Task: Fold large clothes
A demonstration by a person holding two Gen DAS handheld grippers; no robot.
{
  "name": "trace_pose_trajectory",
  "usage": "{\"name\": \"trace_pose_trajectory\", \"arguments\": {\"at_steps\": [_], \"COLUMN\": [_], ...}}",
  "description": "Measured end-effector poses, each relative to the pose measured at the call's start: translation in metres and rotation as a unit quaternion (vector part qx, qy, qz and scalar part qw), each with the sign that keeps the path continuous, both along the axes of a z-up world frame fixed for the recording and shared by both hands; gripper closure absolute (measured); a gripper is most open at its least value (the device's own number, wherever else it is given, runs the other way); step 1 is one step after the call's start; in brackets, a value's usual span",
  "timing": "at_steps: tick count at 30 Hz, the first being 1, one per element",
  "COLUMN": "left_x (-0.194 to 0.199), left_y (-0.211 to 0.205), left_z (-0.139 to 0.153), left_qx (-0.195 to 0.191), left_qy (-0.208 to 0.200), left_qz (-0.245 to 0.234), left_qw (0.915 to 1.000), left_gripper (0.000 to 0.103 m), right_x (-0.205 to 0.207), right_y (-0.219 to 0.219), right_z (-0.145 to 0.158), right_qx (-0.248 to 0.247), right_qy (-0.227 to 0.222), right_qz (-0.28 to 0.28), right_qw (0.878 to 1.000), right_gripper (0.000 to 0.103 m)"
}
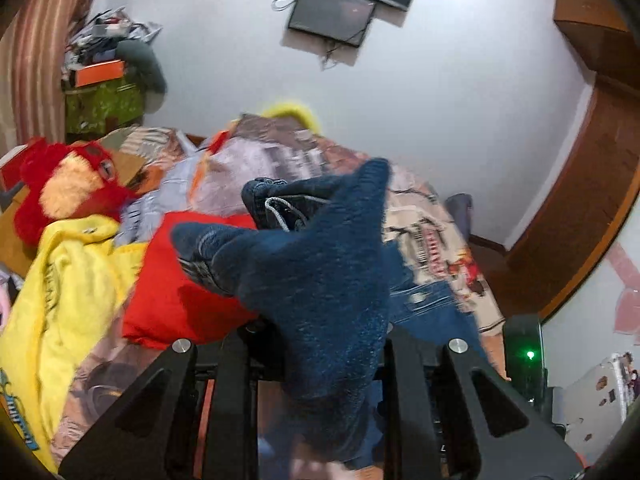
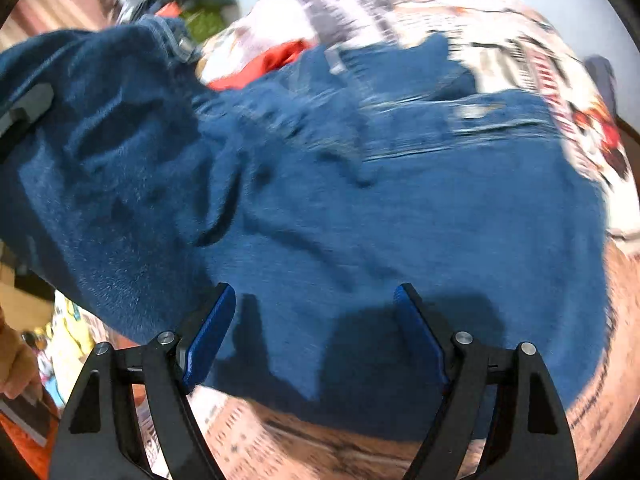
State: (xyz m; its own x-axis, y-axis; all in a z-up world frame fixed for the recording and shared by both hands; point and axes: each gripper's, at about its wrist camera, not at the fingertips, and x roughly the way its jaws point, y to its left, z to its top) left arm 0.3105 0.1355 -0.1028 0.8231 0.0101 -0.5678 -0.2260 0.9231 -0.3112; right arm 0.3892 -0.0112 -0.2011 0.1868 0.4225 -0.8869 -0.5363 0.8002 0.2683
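Observation:
A large pair of dark blue jeans [image 2: 380,208] lies spread on the patterned bedspread [image 2: 400,12]. My left gripper [image 1: 320,344] is shut on a fold of the jeans [image 1: 316,272] and holds it lifted above the bed; the cloth hides its fingertips. That lifted part also shows at the left of the right wrist view [image 2: 100,152]. My right gripper [image 2: 314,296] is open and empty, its blue pads [image 2: 208,340] just above the near edge of the jeans. The right wrist view is motion-blurred.
A red cloth [image 1: 180,292] and a yellow garment [image 1: 68,280] lie on the bed to the left, with a red plush toy [image 1: 64,188] behind. A cluttered shelf [image 1: 104,96] stands at the back left. A wooden door frame [image 1: 580,200] is at the right.

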Motion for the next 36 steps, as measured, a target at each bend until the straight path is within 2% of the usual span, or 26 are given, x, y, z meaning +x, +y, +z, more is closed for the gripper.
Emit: {"name": "trace_pose_trajectory", "arguments": {"at_steps": [3,6,9,11,14,15,17,18,21,23,26,29,32,34,36], "left_x": [0.017,0.032,0.046,0.055,0.072,0.077,0.081,0.079,0.069,0.066,0.051,0.03,0.013,0.003,-0.004], "left_y": [-0.039,-0.082,-0.139,-0.179,-0.224,-0.236,-0.249,-0.253,-0.253,-0.248,-0.234,-0.21,-0.178,-0.155,-0.133], "left_z": [0.015,0.022,0.015,-0.002,-0.043,-0.062,-0.085,-0.092,-0.087,-0.079,-0.065,-0.053,-0.046,-0.041,-0.042], "left_qx": [0.01,0.022,0.03,0.051,0.075,0.086,0.106,0.12,0.141,0.135,0.114,0.098,0.09,0.098,0.122], "left_qy": [-0.017,-0.026,-0.018,0.003,0.073,0.105,0.141,0.149,0.144,0.15,0.158,0.149,0.133,0.123,0.117], "left_qz": [-0.037,-0.082,-0.151,-0.198,-0.254,-0.268,-0.285,-0.292,-0.3,-0.304,-0.288,-0.273,-0.243,-0.216,-0.178], "left_qw": [0.9991,0.996,0.9878,0.979,0.9616,0.9539,0.9422,0.937,0.9324,0.9312,0.9377,0.9453,0.9565,0.9637,0.9694], "left_gripper": [0.084,0.085,0.085,0.085,0.085,0.085,0.082,0.081,0.075,0.059,0.041,0.038,0.036,0.031,0.026], "right_x": [0.003,0.005,0.003,0.0,-0.007,-0.01,-0.014,-0.017,-0.023,-0.033,-0.034,-0.038,-0.037,-0.034,-0.03], "right_y": [-0.042,-0.09,-0.133,-0.162,-0.189,-0.197,-0.21,-0.217,-0.227,-0.232,-0.225,-0.216,-0.2,-0.185,-0.169], "right_z": [0.013,0.022,0.031,0.033,0.031,0.03,0.027,0.025,0.029,0.038,0.05,0.064,0.074,0.075,0.07], "right_qx": [0.007,-0.023,-0.05,-0.069,-0.097,-0.099,-0.099,-0.095,-0.083,-0.076,-0.063,-0.039,-0.007,0.01,0.008], "right_qy": [-0.016,-0.042,-0.055,-0.058,-0.064,-0.063,-0.056,-0.051,-0.047,-0.05,-0.059,-0.07,-0.071,-0.064,-0.06], "right_qz": [-0.037,-0.084,-0.121,-0.145,-0.168,-0.172,-0.182,-0.186,-0.192,-0.191,-0.188,-0.18,-0.16,-0.142,-0.13], "right_qw": [0.999,0.995,0.99,0.985,0.979,0.978,0.977,0.977,0.977,0.977,0.978,0.98,0.985,0.988,0.99], "right_gripper": [0.024,0.024,0.024,0.024,0.024,0.024,0.024,0.024,0.024,0.024,0.024,0.024,0.024,0.024,0.024]}}
